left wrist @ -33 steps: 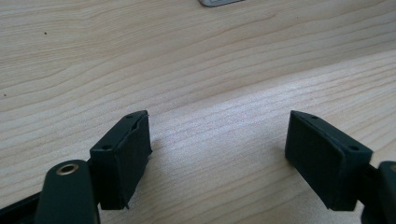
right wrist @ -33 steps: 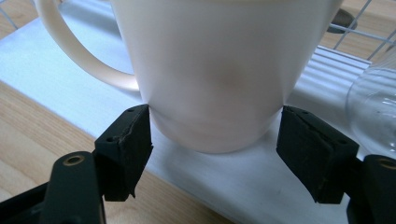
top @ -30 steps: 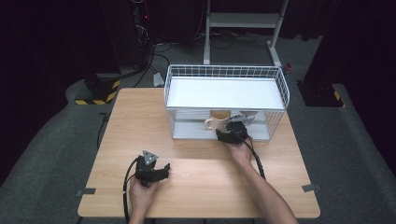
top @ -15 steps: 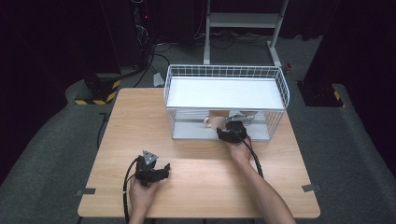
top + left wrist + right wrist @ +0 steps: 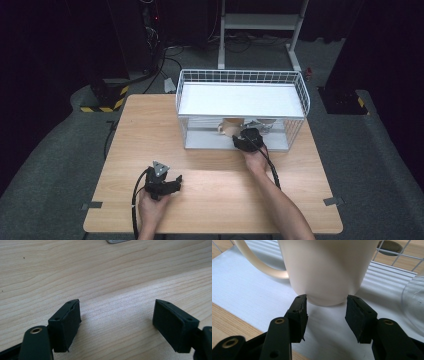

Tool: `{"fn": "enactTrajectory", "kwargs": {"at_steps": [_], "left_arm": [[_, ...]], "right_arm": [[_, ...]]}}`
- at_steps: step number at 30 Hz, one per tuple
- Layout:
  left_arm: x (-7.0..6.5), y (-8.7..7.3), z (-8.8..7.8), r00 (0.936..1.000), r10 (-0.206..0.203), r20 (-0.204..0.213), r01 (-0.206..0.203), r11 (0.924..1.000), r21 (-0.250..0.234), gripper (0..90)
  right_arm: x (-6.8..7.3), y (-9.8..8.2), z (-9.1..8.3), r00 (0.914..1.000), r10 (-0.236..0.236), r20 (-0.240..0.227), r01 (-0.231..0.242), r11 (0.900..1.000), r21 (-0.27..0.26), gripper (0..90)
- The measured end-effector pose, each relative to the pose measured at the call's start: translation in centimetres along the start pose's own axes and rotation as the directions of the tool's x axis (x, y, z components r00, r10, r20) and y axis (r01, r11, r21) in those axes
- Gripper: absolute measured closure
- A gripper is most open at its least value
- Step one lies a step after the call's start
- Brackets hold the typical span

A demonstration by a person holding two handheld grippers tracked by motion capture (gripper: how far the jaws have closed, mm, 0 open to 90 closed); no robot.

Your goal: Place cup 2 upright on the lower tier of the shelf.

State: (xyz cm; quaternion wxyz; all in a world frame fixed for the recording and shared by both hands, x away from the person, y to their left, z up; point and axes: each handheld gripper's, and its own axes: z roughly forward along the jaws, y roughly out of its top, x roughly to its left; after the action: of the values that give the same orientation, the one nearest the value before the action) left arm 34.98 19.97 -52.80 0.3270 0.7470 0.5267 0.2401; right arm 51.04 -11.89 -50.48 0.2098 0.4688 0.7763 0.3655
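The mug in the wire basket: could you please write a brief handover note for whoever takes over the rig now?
Right gripper: jaws have just closed on the base of the mug, a pad on each side.
Left gripper: open, empty, low over the table.
Mug: upright inside the basket, beside a glass.
Done: grip taken.
Left: probably lifting the mug out.

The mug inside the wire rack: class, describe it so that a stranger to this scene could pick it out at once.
On the wooden table stands a white wire rack. On its lower shelf, near the front, sits the mug, with the right gripper closed on its base. It is cream and opaque with a loop handle, unlike the clear glass beside it.
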Motion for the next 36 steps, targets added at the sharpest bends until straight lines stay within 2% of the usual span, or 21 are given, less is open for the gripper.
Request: {"fn": "enactTrajectory", "kwargs": {"at_steps": [2, 6, 7, 16, 18, 19, 27, 36], "left_arm": [[0.0, 0.0, 0.0, 1.0, -0.004, 0.001, 0.004, 1.0, -0.002, 22.6], [0.0, 0.0, 0.0, 1.0, -0.001, 0.0, 0.001, 1.0, -0.002, 22.6], [0.0, 0.0, 0.0, 1.0, 0.0, 0.001, 0.0, 1.0, 0.0, 22.6], [0.0, 0.0, 0.0, 1.0, -0.003, 0.0, 0.003, 1.0, -0.003, 22.6], [0.0, 0.0, 0.0, 1.0, -0.003, 0.0, 0.003, 1.0, -0.004, 22.6], [-0.1, 0.0, 0.0, 1.0, -0.006, 0.0, 0.006, 1.0, -0.004, 22.6], [-0.1, 0.0, 0.0, 1.0, -0.007, 0.001, 0.007, 1.0, -0.003, 22.6], [-0.1, 0.0, 0.0, 0.9999, -0.011, 0.0, 0.011, 0.9999, -0.005, 22.6]], "right_arm": [[0.1, -0.1, -0.2, 1.0, 0.004, -0.005, -0.004, 1.0, 0.005, 49.6], [0.1, -0.1, -0.9, 0.9998, -0.02, -0.005, 0.02, 1.0, -0.017, 46.3], [0.0, -0.2, -1.3, 0.9999, -0.006, -0.013, 0.006, 1.0, -0.019, 45.8], [-1.0, -0.9, -3.5, 0.9994, -0.02, -0.027, 0.018, 0.998, -0.055, 42.6], [-1.3, -1.1, -3.8, 0.9993, -0.002, -0.038, 0.0, 0.998, -0.059, 41.5], [-1.5, -1.1, -4.0, 0.9989, -0.015, -0.044, 0.013, 0.998, -0.064, 40.9], [-2.1, -1.2, -5.8, 0.9974, -0.001, -0.072, -0.006, 0.996, -0.091, 38.5], [-2.8, -1.6, -6.9, 0.9947, 0.021, -0.1, -0.031, 0.994, -0.1, 38.6]]}}
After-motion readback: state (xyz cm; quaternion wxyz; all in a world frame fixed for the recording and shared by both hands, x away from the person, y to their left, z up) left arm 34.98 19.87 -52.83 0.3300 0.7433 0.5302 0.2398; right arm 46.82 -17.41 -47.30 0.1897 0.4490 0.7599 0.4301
